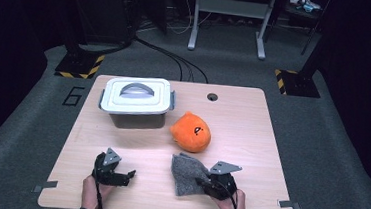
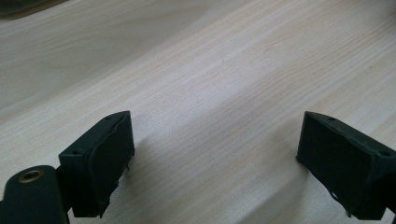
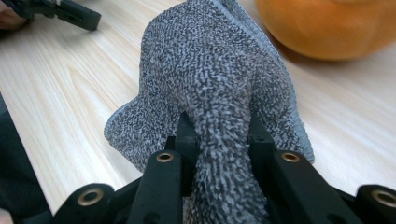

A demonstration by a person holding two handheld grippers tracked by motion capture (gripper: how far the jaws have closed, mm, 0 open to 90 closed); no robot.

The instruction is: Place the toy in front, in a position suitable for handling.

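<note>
A grey fuzzy cloth (image 1: 187, 173) lies bunched on the wooden table (image 1: 251, 140) near the front right. My right gripper (image 1: 206, 183) is shut on a fold of the cloth (image 3: 219, 88), which rises between its two black jaws in the right gripper view. An orange plush toy (image 1: 191, 131) sits just behind the cloth, and its rounded side (image 3: 327, 23) shows at the top right of the right gripper view. My left gripper (image 1: 124, 175) rests near the front left with its jaws wide apart over bare wood (image 2: 210, 93), holding nothing.
A white lidded box (image 1: 136, 100) with a grey handle stands at the back left of the table. A small round hole (image 1: 212, 96) is near the back edge. Cables and a metal frame are on the floor beyond.
</note>
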